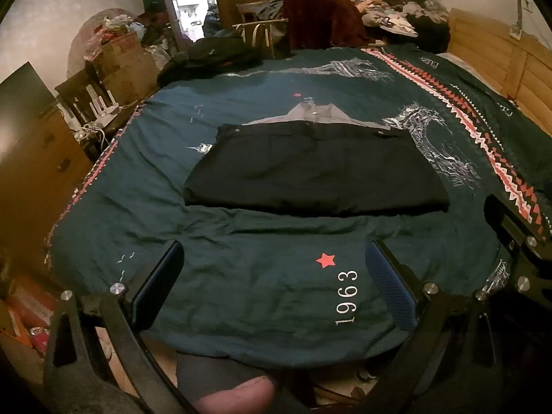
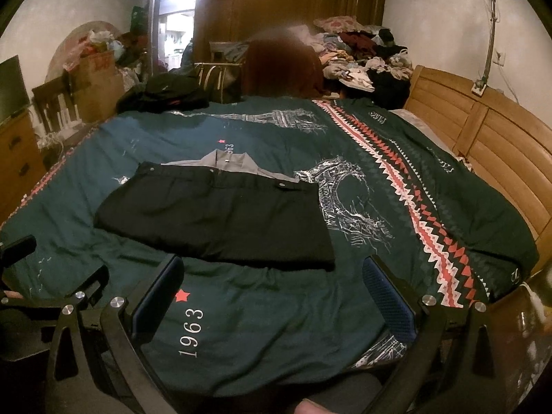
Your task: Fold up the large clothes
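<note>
A folded black garment lies flat on the dark green bedspread, with a grey collar showing at its far edge. It also shows in the right wrist view, with the grey collar beyond it. My left gripper is open and empty, held above the bed's near edge, short of the garment. My right gripper is open and empty, just short of the garment's near right corner. The right gripper also shows in the left wrist view at the right edge.
A heap of loose clothes is piled at the far end by the wooden headboard. A dark jacket lies at the far left corner. A chair, boxes and a wooden dresser stand left of the bed.
</note>
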Available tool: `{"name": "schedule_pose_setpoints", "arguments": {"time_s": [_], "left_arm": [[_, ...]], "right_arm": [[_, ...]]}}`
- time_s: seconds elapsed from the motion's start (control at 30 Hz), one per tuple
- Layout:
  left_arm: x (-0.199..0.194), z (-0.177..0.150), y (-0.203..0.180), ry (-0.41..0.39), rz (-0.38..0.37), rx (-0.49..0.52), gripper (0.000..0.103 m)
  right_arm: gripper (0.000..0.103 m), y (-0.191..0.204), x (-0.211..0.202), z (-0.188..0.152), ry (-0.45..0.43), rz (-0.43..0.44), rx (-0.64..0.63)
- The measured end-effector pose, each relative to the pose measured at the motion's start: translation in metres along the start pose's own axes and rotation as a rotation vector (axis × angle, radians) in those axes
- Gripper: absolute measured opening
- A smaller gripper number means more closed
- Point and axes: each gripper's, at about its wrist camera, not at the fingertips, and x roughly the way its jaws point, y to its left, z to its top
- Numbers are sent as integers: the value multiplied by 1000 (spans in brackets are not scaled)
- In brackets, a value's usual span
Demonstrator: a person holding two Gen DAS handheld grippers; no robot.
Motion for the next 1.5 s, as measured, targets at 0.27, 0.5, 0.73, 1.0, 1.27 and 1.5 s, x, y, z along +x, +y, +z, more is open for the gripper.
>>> {"name": "schedule_pose_setpoints", "arguments": {"time_s": [0.27,0.5,0.73,1.0,1.27,1.5], "left_arm": [[4,0,4,8,0,-11,103],[6,1,7,16,-13,-18,103],[8,0,11,26,-47,-38,103],[7,-1,12,25,-60,-47,103],[8,-1,16,28,-88,-67,103],[10,-2,18,31,-105,-74,103]], "right_arm": [[103,2,3,-1,4,-1,-21],[103,5,4,-1,7,-6,-21],[103,5,4,-4,-5,-20,-33],[103,4,-1,-4,-31,-31,-43],[103,6,-6,-2,-52,-43,-60],[103,8,-9,-2,-61,-50,-69]]}}
